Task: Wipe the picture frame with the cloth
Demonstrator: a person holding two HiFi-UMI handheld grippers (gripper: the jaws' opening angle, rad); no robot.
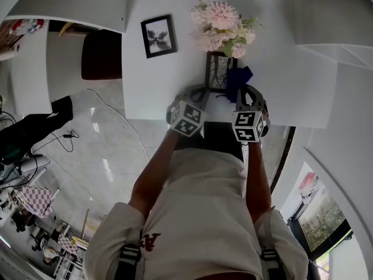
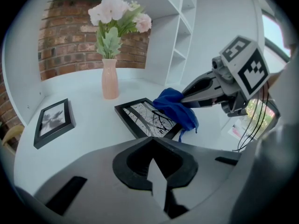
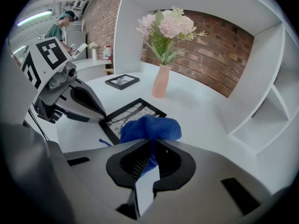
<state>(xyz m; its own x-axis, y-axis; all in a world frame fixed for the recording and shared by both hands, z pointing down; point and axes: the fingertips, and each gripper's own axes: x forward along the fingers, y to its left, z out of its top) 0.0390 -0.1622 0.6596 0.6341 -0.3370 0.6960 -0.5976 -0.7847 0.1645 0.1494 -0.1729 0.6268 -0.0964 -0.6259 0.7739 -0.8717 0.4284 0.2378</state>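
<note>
Black rectangular picture frame [image 2: 147, 120] lies flat, just in front of the pink vase [image 2: 110, 78]. Fuzzy blue cloth [image 3: 149, 129] sits bunched on its corner, pinched tight in the right gripper [image 3: 152, 143]. Left gripper [image 2: 152, 139] closed, empty, beside the frame.

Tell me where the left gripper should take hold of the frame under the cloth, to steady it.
Grip the picture frame by its black border at the bare end away from the cloth, coming in low from the left. It lies flat on the table, so probably only the thin edge offers purchase. The right gripper holds the cloth on the other end. The left gripper is shut and must open first.
</note>
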